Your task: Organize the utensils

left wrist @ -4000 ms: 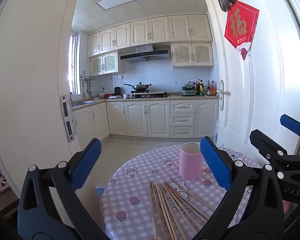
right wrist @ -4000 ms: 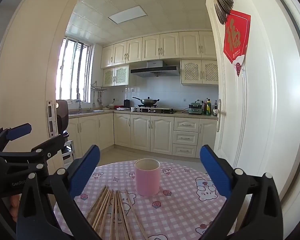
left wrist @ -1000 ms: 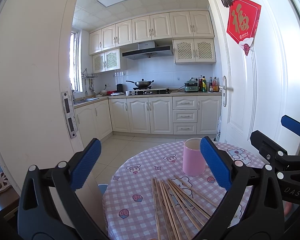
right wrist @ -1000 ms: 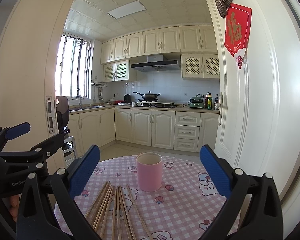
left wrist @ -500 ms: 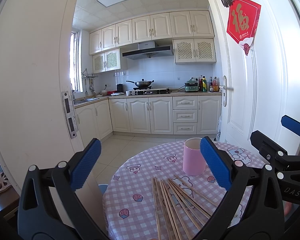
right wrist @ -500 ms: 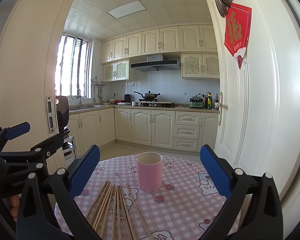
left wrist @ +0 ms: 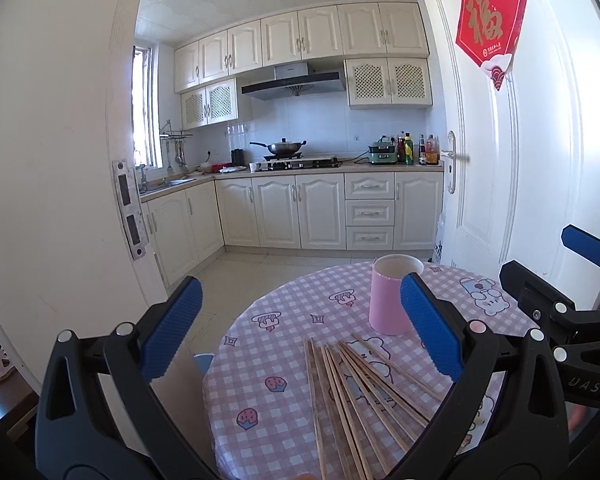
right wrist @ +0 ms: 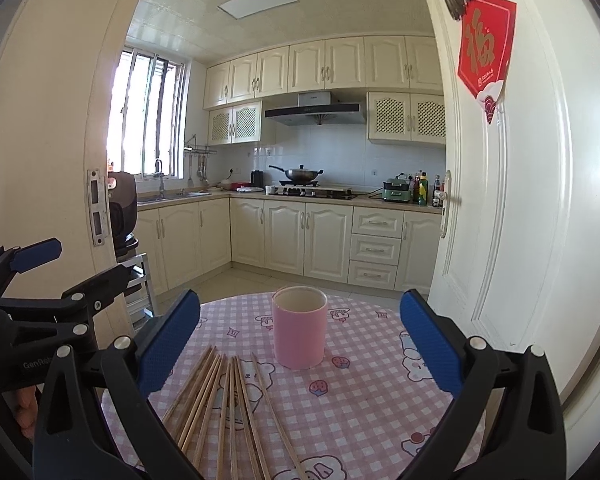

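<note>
I'm holding my left gripper (left wrist: 300,330) level above the near left part of the round table (left wrist: 260,360), jaws spread wide, nothing between the blue pads (left wrist: 171,328). It's pointing forward toward the kitchen, its left finger hanging out past the table edge. In the right wrist view it's sitting at the far left (right wrist: 36,268), with my fingers (right wrist: 24,404) wrapped round its handle (only a sliver of hand showing).

Chopsticks (right wrist: 224,404) are lying loose on the pink checked cloth, fanned out, ends toward me, between the two grippers' lines of sight. They're flat on the table, not touching either gripper.

Pink cup (right wrist: 299,326) is standing upright just beyond the chopstick tips, apart from them, mouth open and looking empty from here.

I'm holding my right gripper (right wrist: 300,338) level too, jaws equally wide, empty, framing the cup between its pads. From the left wrist view it's at the right edge (left wrist: 556,284), beside the white door (left wrist: 540,140).
</note>
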A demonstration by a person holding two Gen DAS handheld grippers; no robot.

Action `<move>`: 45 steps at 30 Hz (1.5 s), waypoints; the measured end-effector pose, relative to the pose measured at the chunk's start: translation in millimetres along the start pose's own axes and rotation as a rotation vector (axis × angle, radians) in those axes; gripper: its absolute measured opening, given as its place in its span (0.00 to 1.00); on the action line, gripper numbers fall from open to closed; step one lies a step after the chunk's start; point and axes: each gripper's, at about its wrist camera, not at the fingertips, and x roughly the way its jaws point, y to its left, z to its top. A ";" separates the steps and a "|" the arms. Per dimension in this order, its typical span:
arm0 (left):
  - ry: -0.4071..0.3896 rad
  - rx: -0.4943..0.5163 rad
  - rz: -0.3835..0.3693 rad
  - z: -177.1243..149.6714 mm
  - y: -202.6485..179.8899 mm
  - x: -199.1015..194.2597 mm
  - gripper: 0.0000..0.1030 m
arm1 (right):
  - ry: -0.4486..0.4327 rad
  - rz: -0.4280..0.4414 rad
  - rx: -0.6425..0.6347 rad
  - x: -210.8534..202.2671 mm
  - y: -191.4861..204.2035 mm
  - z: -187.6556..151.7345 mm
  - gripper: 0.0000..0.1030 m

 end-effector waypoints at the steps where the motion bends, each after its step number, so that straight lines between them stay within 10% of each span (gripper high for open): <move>1: 0.014 -0.005 -0.004 -1.9 2.0 4.5 0.94 | 0.020 0.017 0.002 5.7 -0.1 -1.6 0.94; 10: 0.187 0.003 -0.020 -28.9 15.7 57.2 0.94 | 0.198 0.090 -0.032 60.8 8.5 -24.8 0.91; 20: 0.444 -0.062 -0.075 -73.8 34.6 127.1 0.94 | 0.429 0.137 -0.125 126.7 13.6 -56.0 0.57; 29: 0.628 -0.107 -0.117 -97.1 37.9 183.5 0.57 | 0.601 0.226 -0.178 172.2 22.9 -75.1 0.37; 45: 0.741 0.018 -0.114 -104.9 24.0 231.8 0.57 | 0.756 0.303 -0.214 218.8 27.1 -83.4 0.19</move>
